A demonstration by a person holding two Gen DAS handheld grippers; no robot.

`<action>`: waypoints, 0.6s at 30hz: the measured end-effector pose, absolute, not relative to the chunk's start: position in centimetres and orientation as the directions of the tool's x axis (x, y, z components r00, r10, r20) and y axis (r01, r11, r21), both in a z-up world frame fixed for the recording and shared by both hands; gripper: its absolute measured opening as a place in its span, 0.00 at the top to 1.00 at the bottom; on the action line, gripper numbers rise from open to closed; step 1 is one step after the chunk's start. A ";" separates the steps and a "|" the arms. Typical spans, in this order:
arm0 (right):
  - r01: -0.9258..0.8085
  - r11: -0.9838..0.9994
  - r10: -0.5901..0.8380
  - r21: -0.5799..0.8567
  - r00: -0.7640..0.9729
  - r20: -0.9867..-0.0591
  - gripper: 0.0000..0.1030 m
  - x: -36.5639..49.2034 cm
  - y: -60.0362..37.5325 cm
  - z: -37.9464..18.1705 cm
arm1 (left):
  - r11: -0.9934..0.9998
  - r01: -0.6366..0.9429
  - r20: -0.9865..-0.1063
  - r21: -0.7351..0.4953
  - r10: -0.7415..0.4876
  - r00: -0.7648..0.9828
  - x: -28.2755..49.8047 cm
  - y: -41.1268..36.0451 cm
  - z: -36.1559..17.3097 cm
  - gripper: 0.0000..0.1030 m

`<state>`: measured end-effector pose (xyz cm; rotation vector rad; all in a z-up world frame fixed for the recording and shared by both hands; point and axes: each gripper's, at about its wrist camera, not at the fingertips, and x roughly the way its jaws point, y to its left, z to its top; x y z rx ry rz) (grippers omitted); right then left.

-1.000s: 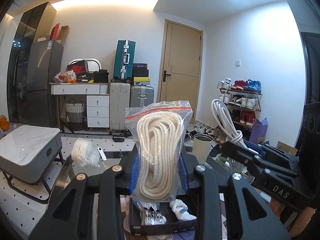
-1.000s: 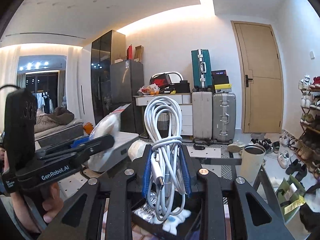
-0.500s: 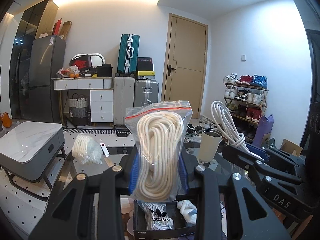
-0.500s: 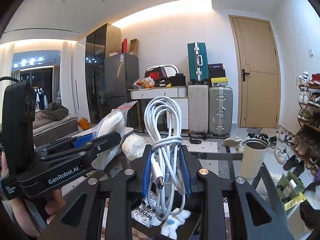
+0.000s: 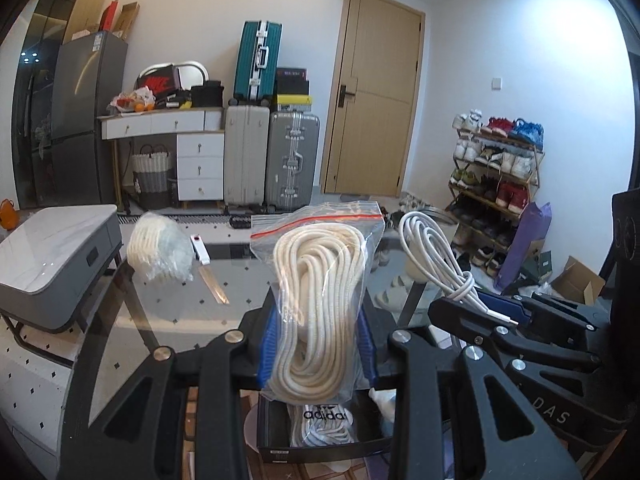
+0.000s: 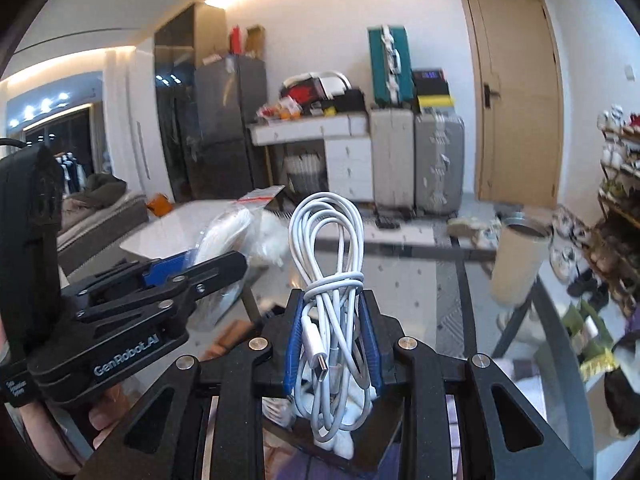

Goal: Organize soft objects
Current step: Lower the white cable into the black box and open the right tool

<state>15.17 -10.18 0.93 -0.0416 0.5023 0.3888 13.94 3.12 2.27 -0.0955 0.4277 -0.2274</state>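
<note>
Left wrist view: the left gripper (image 5: 318, 350) is clamped on a zip bag of cream rope (image 5: 320, 300), held upright above a black shoebox (image 5: 320, 446). A second bagged rope (image 5: 160, 250) lies near the far left corner of the glass table (image 5: 168, 320).

Right wrist view: the right gripper (image 6: 331, 344) is clamped on a coiled white USB cable (image 6: 330, 308), upright over the table's near edge.

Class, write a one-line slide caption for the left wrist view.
Left tongs clamp a bagged white rope above an open black box; right tongs hold a coiled white cable.
</note>
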 end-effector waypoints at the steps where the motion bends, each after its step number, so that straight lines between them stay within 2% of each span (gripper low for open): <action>1: -0.370 0.927 0.351 0.062 0.796 -0.493 0.74 15.5 -10.3 0.4 | 0.971 0.197 -0.415 -0.135 -0.236 0.879 14.3 2.9 1.6 0.69; 9: -0.343 0.927 0.359 0.153 0.690 -0.628 0.75 18.6 -11.5 -5.6 | 0.977 0.185 -0.533 -0.104 -0.212 0.819 16.2 2.0 -3.3 0.69; 14: -0.326 0.939 0.316 0.110 0.687 -0.654 0.77 18.9 -12.7 -7.1 | 0.982 0.172 -0.589 -0.084 -0.188 0.786 16.3 1.2 -5.2 0.69; 18: -0.328 0.941 0.302 0.088 0.691 -0.657 0.77 18.9 -14.0 -7.5 | 0.974 0.198 -0.617 -0.111 -0.224 0.754 15.3 0.1 -5.8 0.69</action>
